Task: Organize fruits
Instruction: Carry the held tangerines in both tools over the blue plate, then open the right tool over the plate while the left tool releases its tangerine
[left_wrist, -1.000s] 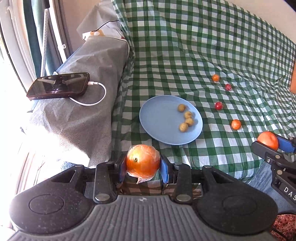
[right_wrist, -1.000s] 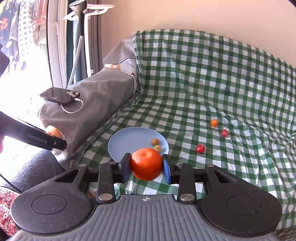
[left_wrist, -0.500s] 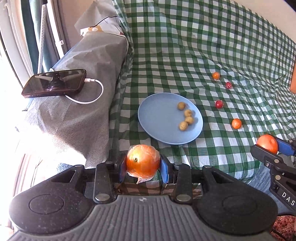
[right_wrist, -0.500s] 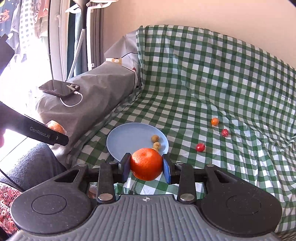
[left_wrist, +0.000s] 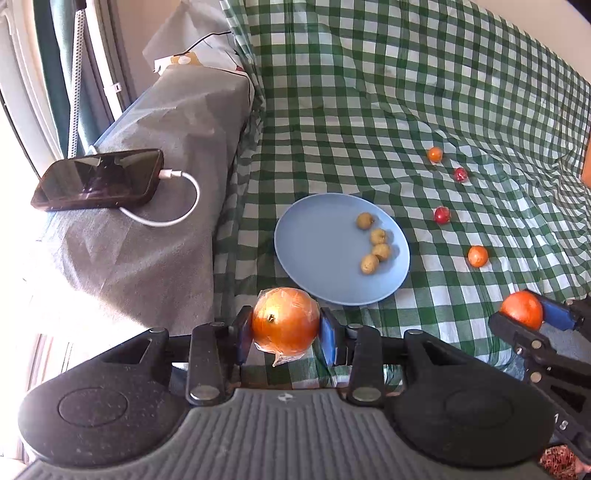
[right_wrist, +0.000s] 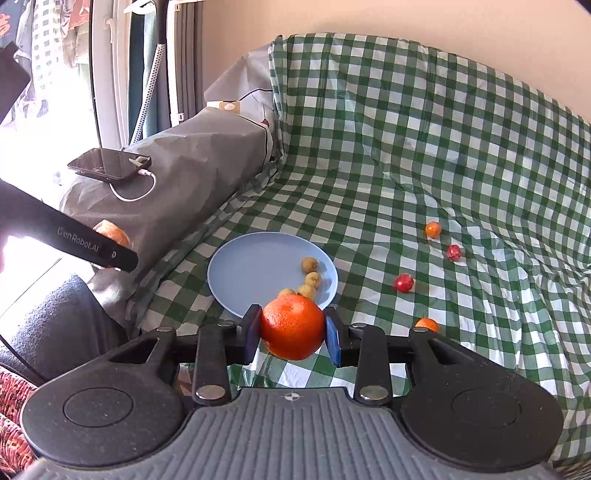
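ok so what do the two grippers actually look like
Both match: a ribbed grey body with two rounded black lobes, black finger arms with silver bolts, and blue pads. The left gripper shows white "GenRobot.AI" lettering on its black side in the right view; the right gripper looks the same.

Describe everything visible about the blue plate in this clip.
The blue plate is round, shallow, plain light blue with a smooth matte look, maybe plastic or ceramic. It lies flat on the green-and-white checked cloth, near the grey-covered armrest. Four small yellowish-brown fruits sit along its right side; the rest is bare. Neither gripper touches it.
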